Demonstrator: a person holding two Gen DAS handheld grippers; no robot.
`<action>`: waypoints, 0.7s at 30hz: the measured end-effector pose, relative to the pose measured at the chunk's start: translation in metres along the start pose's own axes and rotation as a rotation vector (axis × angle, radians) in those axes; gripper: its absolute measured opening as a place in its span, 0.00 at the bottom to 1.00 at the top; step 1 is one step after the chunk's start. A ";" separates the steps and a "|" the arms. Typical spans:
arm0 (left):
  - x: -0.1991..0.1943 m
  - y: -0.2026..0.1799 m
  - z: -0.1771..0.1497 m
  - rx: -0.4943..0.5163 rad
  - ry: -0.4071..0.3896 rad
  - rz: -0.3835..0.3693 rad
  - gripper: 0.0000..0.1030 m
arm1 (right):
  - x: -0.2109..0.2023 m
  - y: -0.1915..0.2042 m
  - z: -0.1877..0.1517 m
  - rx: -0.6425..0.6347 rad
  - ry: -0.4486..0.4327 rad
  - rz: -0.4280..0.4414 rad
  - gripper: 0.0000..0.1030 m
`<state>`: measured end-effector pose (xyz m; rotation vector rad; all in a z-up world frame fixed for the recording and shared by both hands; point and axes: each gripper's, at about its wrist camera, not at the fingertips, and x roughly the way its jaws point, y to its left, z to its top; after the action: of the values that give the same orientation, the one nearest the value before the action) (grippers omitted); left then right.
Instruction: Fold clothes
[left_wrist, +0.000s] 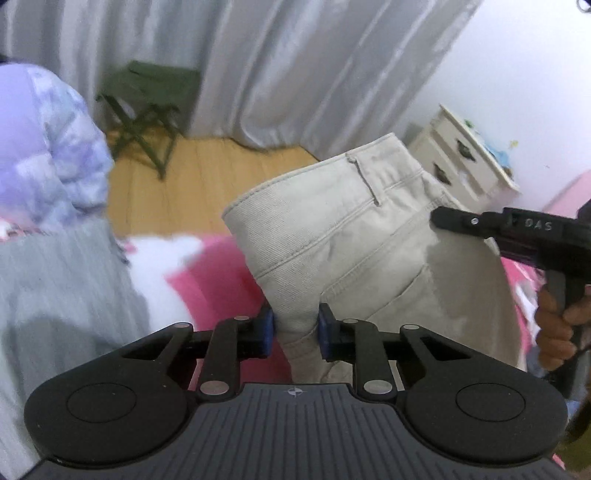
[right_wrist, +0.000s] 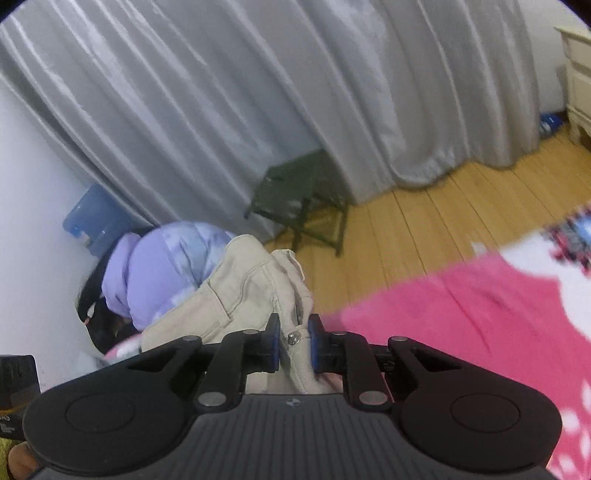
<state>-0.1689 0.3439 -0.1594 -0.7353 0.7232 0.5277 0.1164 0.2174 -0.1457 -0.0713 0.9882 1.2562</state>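
Note:
Beige trousers (left_wrist: 343, 229) hang lifted above a pink bedspread (left_wrist: 218, 273), waistband and a belt loop uppermost. My left gripper (left_wrist: 295, 325) is shut on the trousers, its blue pads pressing a fold of the fabric. At the right of the left wrist view, my right gripper (left_wrist: 439, 216) reaches onto the trousers' far edge, held by a hand (left_wrist: 557, 321). In the right wrist view, my right gripper (right_wrist: 293, 330) is shut on the beige trousers (right_wrist: 240, 291) near the metal button, with bunched cloth between its pads.
A lilac padded jacket (left_wrist: 48, 147) and a grey garment (left_wrist: 55, 295) lie left of the trousers. A green folding stool (right_wrist: 306, 195) stands on the wooden floor (right_wrist: 443, 221) before grey curtains (right_wrist: 258, 92). A white dresser (left_wrist: 465, 155) stands at the back right, a blue bin (right_wrist: 96, 218) by the wall.

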 end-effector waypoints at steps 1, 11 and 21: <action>0.006 0.005 0.003 -0.012 0.012 0.011 0.23 | 0.011 0.004 0.003 -0.021 0.010 -0.024 0.17; 0.019 0.004 -0.004 0.007 0.088 0.123 0.54 | -0.046 -0.019 -0.052 0.308 -0.285 -0.231 0.49; -0.024 -0.028 0.002 0.148 0.017 0.171 0.57 | -0.336 -0.032 -0.321 0.892 -0.558 -0.605 0.57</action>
<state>-0.1650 0.3229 -0.1292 -0.5432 0.8360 0.6167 -0.0354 -0.2231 -0.1346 0.6024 0.8560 0.1830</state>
